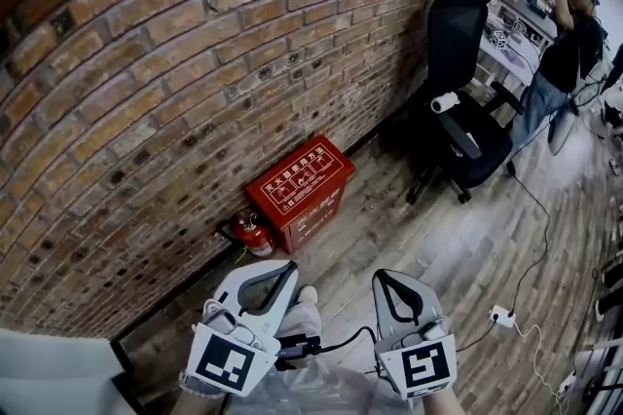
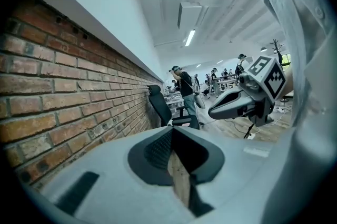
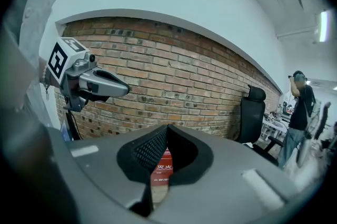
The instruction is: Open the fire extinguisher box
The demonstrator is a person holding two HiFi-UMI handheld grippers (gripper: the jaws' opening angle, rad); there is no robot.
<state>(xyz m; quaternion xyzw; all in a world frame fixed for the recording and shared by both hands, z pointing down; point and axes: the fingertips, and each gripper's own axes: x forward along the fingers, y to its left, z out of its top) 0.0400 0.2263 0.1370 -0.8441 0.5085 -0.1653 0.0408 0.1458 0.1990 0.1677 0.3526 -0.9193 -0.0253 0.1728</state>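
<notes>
Red fire extinguisher box, white "灭火" (rest illegible)

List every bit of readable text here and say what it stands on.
"灭火": white characters on the red box, right gripper view; the line beneath is blurred.
Box lid, head view: white characters, too small to read.
Marker cubes: square patterns, no words.

Brick wall, wooden floor, black office chair

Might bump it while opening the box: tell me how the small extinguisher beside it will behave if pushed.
The extinguisher looks like a narrow metal cylinder: probably stiff and heavy for its size. Round-bodied, it could tip and roll.
</notes>
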